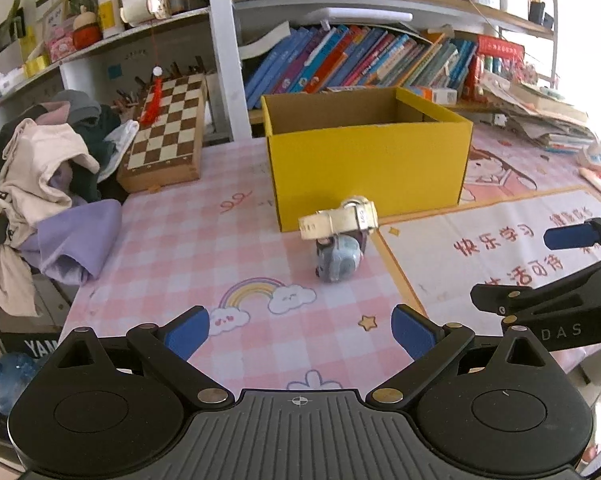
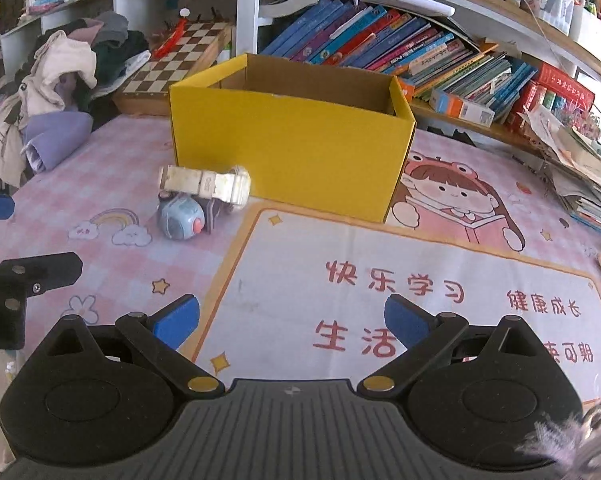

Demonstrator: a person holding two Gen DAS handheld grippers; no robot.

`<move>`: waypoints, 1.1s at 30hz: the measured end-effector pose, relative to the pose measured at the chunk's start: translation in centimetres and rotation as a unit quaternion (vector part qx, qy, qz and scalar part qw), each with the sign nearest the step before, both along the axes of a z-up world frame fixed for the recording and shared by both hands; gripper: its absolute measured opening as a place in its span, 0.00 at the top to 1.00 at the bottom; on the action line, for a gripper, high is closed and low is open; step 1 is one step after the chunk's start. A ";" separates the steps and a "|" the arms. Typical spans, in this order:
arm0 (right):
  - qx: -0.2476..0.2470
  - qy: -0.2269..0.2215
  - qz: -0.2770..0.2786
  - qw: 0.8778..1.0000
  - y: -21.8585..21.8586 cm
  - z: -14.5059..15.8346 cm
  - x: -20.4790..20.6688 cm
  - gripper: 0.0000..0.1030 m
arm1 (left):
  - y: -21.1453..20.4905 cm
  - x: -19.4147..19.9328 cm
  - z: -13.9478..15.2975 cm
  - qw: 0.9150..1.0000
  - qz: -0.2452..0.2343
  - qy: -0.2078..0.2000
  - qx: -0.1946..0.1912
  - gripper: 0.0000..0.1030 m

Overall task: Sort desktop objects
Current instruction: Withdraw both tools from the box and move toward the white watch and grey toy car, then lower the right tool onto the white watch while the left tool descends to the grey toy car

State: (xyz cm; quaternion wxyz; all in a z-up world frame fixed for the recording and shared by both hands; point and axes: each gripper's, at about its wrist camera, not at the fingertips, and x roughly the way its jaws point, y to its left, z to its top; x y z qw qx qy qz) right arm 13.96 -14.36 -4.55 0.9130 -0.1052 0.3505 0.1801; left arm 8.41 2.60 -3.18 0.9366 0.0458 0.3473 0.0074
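Note:
A white watch (image 1: 342,220) lies across a small blue round gadget (image 1: 337,262) on the pink desk mat, just in front of the open yellow box (image 1: 368,164). In the right wrist view the watch (image 2: 204,186) and the blue gadget (image 2: 180,220) sit left of the yellow box (image 2: 292,140). My left gripper (image 1: 300,334) is open and empty, a short way before the two objects. My right gripper (image 2: 292,326) is open and empty over the white printed mat, right of them. The right gripper also shows at the right edge of the left wrist view (image 1: 572,236).
A chessboard box (image 1: 166,136) and a pile of clothes (image 1: 48,184) lie at the left. Bookshelves with leaning books (image 1: 360,60) stand behind the box. Stacked papers (image 2: 580,176) lie at the right. A blue water jug (image 1: 8,376) is below the desk's left edge.

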 end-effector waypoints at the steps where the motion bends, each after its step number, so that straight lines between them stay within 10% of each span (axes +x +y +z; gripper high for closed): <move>1: -0.001 0.002 0.000 1.000 0.0 -0.1 0.0 0.03 | 0.0 0.0 0.0 1.000 0.000 0.001 -0.001 0.04; 33: -0.001 0.011 0.033 0.999 0.3 0.4 3.3 0.10 | -0.6 2.7 -0.1 1.000 0.006 -0.006 0.006 0.04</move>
